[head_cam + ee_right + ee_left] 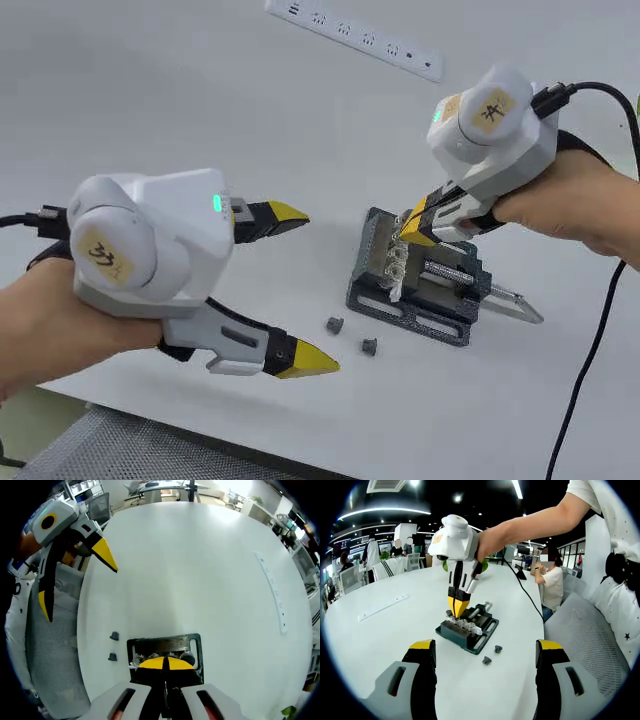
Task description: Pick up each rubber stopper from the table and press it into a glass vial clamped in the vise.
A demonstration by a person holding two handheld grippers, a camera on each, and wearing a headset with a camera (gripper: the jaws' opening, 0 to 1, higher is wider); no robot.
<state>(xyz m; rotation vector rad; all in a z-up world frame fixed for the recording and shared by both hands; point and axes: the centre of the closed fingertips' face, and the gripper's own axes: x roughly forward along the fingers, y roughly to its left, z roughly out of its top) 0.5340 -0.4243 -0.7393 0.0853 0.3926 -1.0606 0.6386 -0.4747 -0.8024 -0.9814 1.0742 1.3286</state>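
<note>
Right gripper (412, 233) angled down onto the glass vials (395, 266) in the vise (425, 305), jaws clenched together. Left gripper (313, 290) hovered near-left, jaws released; its sticker (107, 258) partly read "33". Two rubber stoppers (334, 324) lay on the tabletop (200, 100) just beside the vise.

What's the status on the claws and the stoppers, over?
Left claw open, above table near two loose stoppers. Right claw shut, tips down at vials in vise. Nothing blocking the stoppers.

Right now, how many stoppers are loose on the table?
2. One stopper lies just left of the vise; the other stopper lies beside it, closer to the table edge. More may be hidden in the vise under the right gripper.
</note>
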